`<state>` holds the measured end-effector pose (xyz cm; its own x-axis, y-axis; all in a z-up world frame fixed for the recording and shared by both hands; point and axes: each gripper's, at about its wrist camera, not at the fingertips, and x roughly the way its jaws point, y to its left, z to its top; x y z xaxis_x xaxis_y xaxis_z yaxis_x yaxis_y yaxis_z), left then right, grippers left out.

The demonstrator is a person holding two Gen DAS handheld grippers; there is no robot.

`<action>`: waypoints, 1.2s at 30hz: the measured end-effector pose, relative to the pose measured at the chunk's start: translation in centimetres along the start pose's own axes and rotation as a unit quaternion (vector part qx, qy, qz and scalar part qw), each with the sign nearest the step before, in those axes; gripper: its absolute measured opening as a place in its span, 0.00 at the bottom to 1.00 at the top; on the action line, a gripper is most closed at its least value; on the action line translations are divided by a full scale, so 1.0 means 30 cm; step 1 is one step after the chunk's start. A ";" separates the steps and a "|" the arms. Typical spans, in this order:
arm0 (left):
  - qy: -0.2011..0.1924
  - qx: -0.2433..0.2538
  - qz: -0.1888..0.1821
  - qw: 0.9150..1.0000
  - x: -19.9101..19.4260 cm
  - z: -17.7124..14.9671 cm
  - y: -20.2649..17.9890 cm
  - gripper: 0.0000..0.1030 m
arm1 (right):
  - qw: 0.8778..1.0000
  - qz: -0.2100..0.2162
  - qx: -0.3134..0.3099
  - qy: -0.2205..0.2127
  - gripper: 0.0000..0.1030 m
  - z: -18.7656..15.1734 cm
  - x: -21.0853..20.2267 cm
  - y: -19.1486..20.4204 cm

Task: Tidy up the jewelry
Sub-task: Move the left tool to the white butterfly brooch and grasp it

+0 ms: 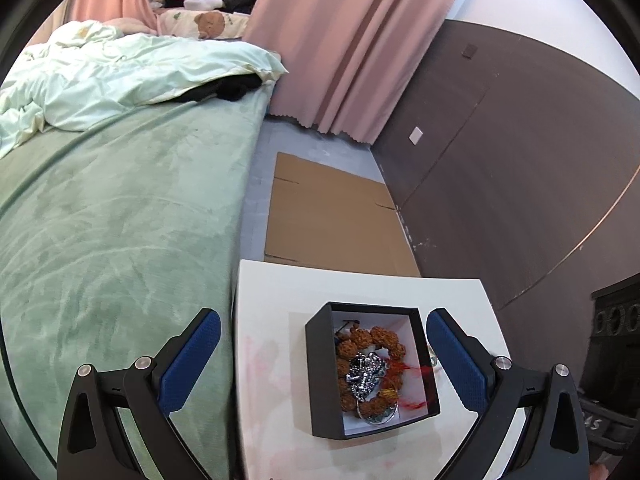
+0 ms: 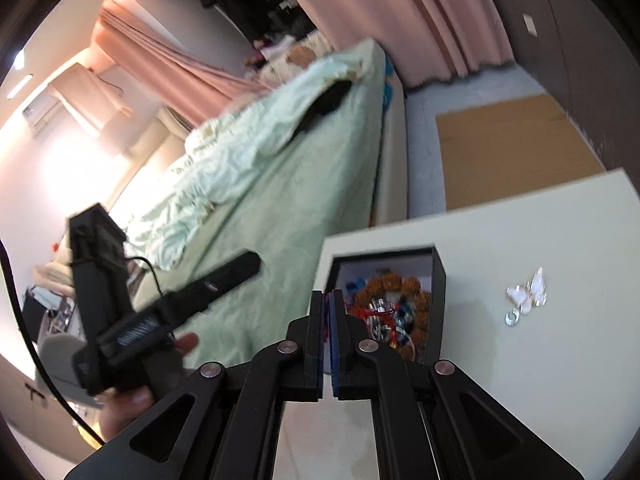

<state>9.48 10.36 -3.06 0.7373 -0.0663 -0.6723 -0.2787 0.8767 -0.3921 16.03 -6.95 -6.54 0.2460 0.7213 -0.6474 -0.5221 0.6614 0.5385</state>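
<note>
— Blue pads first: our left gripper point(image 1: 322, 354) hangs with its jaws spread wide, one on each side of the black jewelry box point(image 1: 370, 368), not touching it. Our right gripper point(image 2: 329, 320) has its pads pressed together, and we see nothing between them.

— And where are the jewels?

— The orange bead bracelet point(image 1: 370, 364) and the silver chain point(image 1: 366, 374) lie inside the box, on the white table point(image 1: 272, 380). The clear crystal piece point(image 2: 526, 298) lies loose on the table, to the right of the box and apart from it.

— So which hand takes it?

— We judge the right one; the piece is on its side, forward and to the right of the jaws, which must open first. Farther off are only the green bed point(image 1: 120, 220) and the cardboard point(image 1: 332, 216) on the floor.
</note>
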 end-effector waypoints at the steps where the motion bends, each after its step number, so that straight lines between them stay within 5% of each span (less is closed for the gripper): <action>1: 0.000 0.000 0.000 1.000 0.000 0.000 -0.002 1.00 | 1.000 -0.006 0.005 0.001 0.21 -0.002 -0.001 -0.013; 3: 0.000 0.000 -0.003 1.000 -0.002 0.000 -0.004 1.00 | 1.000 -0.020 0.011 -0.010 0.50 -0.003 -0.020 -0.036; 4: -0.001 0.002 -0.004 1.000 -0.002 -0.002 -0.011 1.00 | 0.999 -0.023 0.013 -0.017 0.52 -0.002 -0.036 -0.043; 18: -0.001 0.068 -0.039 0.997 0.021 -0.055 -0.206 0.99 | 0.993 -0.076 0.070 -0.056 0.52 0.012 -0.238 -0.216; 36: 0.053 0.168 -0.033 0.984 0.175 -0.118 -0.528 0.75 | 0.983 -0.103 0.143 -0.048 0.52 0.017 -0.391 -0.476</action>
<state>15.61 -5.58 -2.60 0.6740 -0.1620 -0.7208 0.0001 0.9757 -0.2193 21.03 -24.75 -6.37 0.4054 0.5732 -0.7122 -0.2060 0.8163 0.5397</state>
